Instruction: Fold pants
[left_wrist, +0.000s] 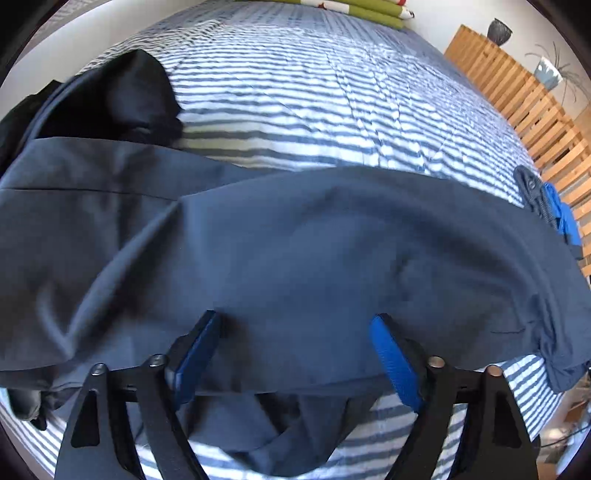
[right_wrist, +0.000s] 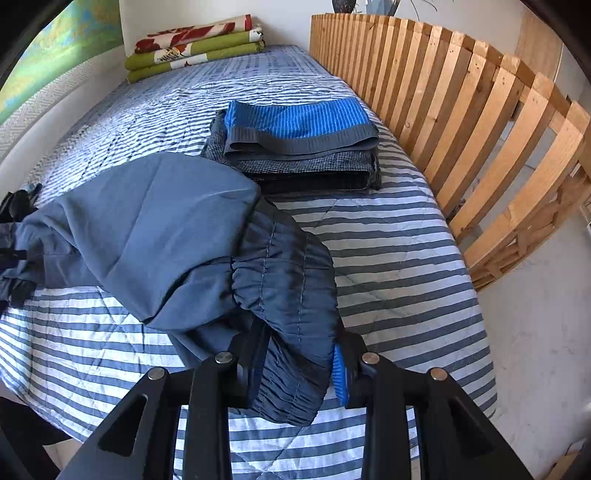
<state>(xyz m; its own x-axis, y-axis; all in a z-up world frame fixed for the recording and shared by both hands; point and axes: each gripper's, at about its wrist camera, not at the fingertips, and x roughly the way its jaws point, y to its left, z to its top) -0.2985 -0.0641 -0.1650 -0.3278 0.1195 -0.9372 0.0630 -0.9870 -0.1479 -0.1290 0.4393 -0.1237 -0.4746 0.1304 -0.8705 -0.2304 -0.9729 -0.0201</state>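
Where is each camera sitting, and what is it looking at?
Left wrist: on the left gripper, looking down over the blue pants spread on the striped bed; jaws apart.
Right wrist: on the right gripper, looking along the bed at folded clothes; jaws clamp the pants' waistband.
Shared: pants, bed, wooden slats.

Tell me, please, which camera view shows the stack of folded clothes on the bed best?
The right wrist view: the stack of folded clothes lies whole near the slatted wooden rail, blue striped piece on top. The left wrist view catches only a sliver at the right edge, behind the pants.
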